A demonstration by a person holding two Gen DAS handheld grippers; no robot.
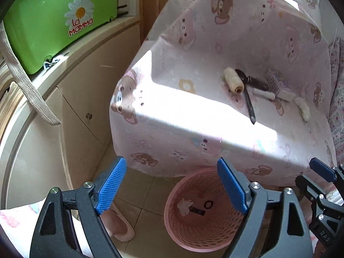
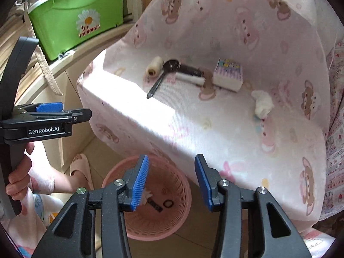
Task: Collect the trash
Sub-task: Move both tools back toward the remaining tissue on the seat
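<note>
A pink mesh basket [image 1: 215,230] [image 2: 176,212] stands on the floor beside the cloth-covered table [image 1: 193,124] [image 2: 215,133]. In it lie a crumpled white tissue [image 1: 184,206] [image 2: 148,195], a black strip and a black ring [image 1: 208,204]. My left gripper [image 1: 172,187] [image 2: 81,112] hangs open above the basket with nothing between its blue pads. My right gripper [image 2: 172,182] [image 1: 309,172] is open above it too, and holds nothing. On the table lie a thread spool [image 1: 233,82] [image 2: 153,66], a black spoon [image 1: 248,99] [image 2: 163,73], a white tube [image 2: 189,78], a small box [image 2: 229,75] and another crumpled tissue [image 1: 303,108] [image 2: 262,103].
A green plastic bin [image 1: 53,21] [image 2: 75,17] sits on a beige ledge at the back left, with a cloth strap [image 1: 28,86] hanging beside it. A person's foot in a pink slipper [image 2: 80,167] is on the tiled floor left of the basket. A hand [image 2: 17,178] grips the left tool.
</note>
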